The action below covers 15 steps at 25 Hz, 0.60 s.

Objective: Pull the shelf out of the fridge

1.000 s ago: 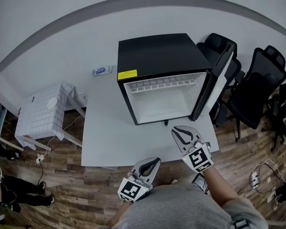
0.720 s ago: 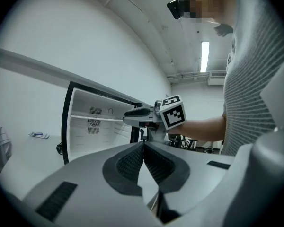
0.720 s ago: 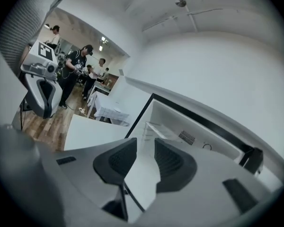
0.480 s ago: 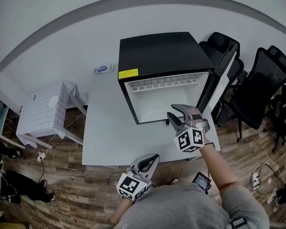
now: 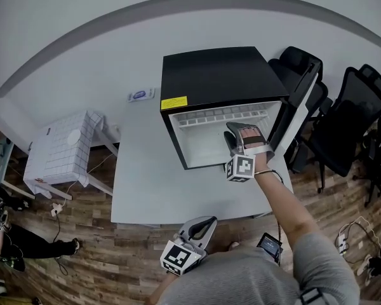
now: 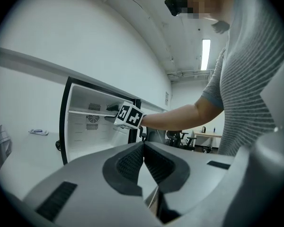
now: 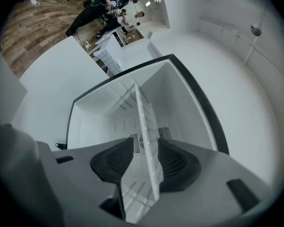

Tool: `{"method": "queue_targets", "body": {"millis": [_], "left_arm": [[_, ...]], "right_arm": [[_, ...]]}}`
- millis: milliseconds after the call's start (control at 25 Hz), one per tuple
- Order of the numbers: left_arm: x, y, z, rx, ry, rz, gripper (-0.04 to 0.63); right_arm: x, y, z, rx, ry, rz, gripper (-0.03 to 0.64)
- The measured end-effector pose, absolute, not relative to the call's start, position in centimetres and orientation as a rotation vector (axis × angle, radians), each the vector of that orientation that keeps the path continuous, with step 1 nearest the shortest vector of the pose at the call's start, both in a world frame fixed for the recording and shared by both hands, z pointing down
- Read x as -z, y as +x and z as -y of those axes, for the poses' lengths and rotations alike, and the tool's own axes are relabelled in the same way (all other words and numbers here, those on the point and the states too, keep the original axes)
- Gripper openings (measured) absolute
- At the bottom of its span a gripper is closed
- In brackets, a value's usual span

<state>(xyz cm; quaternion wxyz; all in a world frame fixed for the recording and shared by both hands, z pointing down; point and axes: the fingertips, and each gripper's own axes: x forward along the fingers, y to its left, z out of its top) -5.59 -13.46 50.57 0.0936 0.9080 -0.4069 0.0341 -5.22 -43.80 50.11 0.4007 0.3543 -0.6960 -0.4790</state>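
Note:
A black mini fridge [image 5: 216, 75] stands open on the grey table [image 5: 146, 183], white inside. Its clear shelf [image 7: 144, 126] runs across the upper part of the cavity, and the left gripper view shows the shelf [image 6: 87, 111] as a thin line. My right gripper [image 5: 241, 132] reaches into the fridge opening. Its jaws have just been opening and stand wide, with the shelf's front edge between them and a gap on each side. My left gripper [image 5: 203, 222] hangs shut and empty near my body, off the table's front edge.
The fridge door [image 5: 298, 100] swings open to the right, towards black office chairs [image 5: 349, 107]. A small white side table [image 5: 63, 148] stands at the left. A small blue-and-white object [image 5: 138, 95] lies on the table behind the fridge's left side.
My right gripper has travelled from the table's front edge up to the fridge opening, rolled over, and opened from shut. The left gripper has stayed put.

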Motion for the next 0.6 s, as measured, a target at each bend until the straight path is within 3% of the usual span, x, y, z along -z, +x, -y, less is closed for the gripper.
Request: {"method": "queue_targets", "body": {"millis": [600], "left_arm": [[-51.0,-7.3,13.3,-0.098,2.653,1.293,0.011]], "right_arm": [[-51.6,-7.5,50.5,1.309,0.844,1.503,0.152]]}}
